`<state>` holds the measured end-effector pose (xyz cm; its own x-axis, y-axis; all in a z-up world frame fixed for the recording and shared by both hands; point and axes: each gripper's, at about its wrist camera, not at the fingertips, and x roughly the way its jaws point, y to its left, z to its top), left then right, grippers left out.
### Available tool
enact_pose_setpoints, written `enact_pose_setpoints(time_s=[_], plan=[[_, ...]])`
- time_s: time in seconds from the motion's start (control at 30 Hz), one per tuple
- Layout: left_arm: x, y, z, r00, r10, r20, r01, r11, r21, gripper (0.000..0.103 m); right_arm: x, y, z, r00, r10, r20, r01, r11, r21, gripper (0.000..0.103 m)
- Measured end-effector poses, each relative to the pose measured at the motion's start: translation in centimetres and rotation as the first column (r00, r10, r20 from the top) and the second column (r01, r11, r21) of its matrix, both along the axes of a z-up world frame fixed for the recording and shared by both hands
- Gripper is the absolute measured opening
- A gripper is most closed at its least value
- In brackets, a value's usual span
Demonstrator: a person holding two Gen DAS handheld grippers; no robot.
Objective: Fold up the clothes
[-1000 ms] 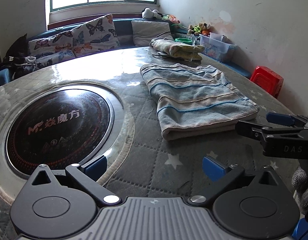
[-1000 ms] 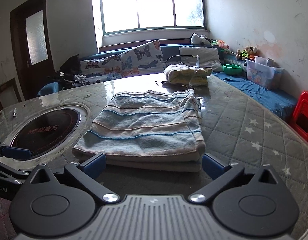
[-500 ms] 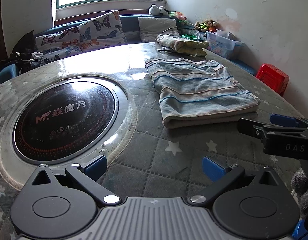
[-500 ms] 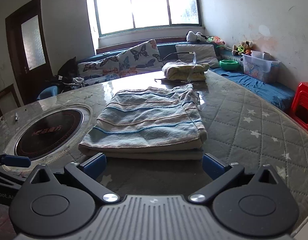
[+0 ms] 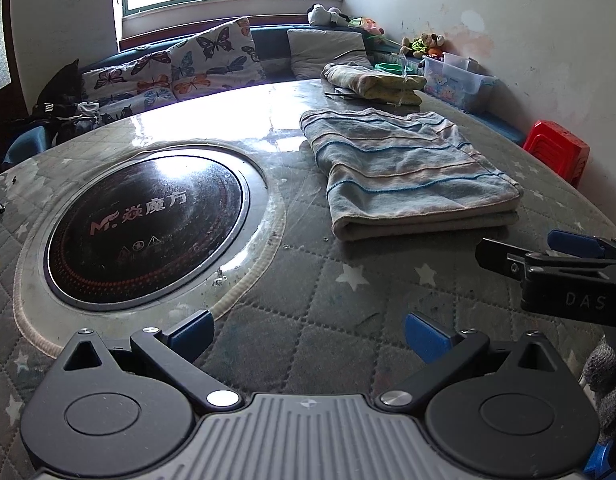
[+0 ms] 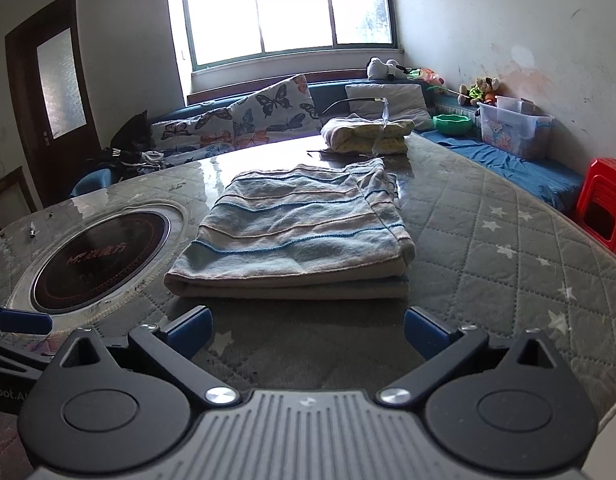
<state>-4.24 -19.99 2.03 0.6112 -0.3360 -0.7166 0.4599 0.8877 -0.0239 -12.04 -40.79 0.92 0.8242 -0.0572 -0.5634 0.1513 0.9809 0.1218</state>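
Left gripper (image 5: 308, 334), right gripper (image 6: 307, 330): wide apart, empty

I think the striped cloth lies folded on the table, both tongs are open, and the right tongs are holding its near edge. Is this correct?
Not fully. The striped cloth does lie folded on the table, and both tongs are open, but the right tongs hold nothing: the right wrist view shows bare table between the fingertips and the cloth's near edge. The left tongs are also empty.

A folded towel (image 6: 296, 236) lies on the tabletop (image 6: 488, 248) just ahead of the right fingers (image 6: 422, 330). A cooktop (image 5: 144, 228) sits ahead of the left fingers (image 5: 190, 332), left of the towel. Another folded bundle (image 6: 364, 134) lies behind the towel.
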Motion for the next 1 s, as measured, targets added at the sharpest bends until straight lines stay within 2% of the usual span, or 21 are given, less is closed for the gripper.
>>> enact_pose_setpoints(time_s=[1.0], plan=[[-0.6,-1.1,-0.6,0.999,-0.035,-0.037,0.035,0.999,0.001,0.103,-0.1,-0.7,-0.5,1.0,-0.009,-0.024,0.009,1.0,-0.012,0.103]])
